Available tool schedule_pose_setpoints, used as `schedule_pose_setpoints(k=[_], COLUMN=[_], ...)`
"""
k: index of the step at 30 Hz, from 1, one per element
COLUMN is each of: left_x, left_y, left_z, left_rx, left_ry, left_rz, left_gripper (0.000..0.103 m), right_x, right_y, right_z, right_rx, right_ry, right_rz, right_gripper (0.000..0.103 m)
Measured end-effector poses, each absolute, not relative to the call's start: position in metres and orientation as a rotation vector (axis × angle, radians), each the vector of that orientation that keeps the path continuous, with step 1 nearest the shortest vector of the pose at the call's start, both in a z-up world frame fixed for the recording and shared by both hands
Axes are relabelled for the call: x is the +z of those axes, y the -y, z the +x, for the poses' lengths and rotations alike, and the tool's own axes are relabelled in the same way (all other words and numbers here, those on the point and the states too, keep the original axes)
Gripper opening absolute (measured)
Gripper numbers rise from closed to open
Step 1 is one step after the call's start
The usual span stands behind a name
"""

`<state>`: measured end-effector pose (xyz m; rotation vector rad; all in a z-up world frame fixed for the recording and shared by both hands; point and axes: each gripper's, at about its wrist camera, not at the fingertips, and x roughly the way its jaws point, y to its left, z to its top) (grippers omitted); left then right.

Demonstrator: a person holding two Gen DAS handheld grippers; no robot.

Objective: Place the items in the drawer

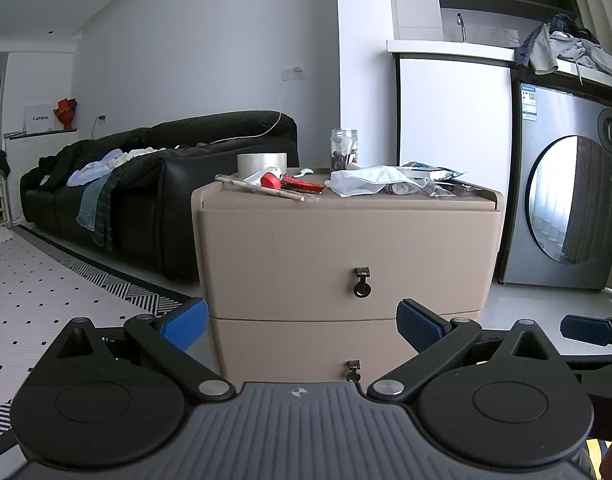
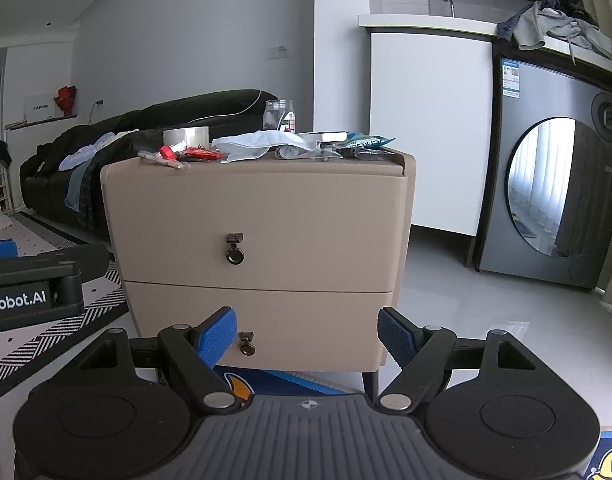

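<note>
Left gripper point(image 1: 301, 322) spread wide, empty, touching nothing. Right gripper point(image 2: 308, 336) likewise wide, empty. Both face beige nightstand point(image 2: 265, 208), both drawers closed. On top, left to right: tape roll point(image 2: 185, 135), red items point(image 2: 197, 153), white bag point(image 2: 249, 145), jar point(image 2: 279, 115) behind.

Jar point(image 1: 343, 148) contents indistinct; lower drawer knob point(image 1: 352, 371) partly hidden.
</note>
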<state>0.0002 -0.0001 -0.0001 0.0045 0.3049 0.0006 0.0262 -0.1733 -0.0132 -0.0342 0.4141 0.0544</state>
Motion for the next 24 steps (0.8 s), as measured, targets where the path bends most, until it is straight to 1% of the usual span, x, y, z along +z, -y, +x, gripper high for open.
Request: schedule_pose_setpoints(k=[24], left_x=[-0.0024], left_y=[-0.0008], left_z=[-0.0018], left_rx=[0.000], left_ry=[-0.302], left_rz=[0.009], left_gripper=[0.103], right_x=[-0.0144], right_y=[0.1759], right_z=[0.0229], right_rx=[0.049], right_ry=[-0.403], right_rz=[-0.011], right_gripper=[0.081])
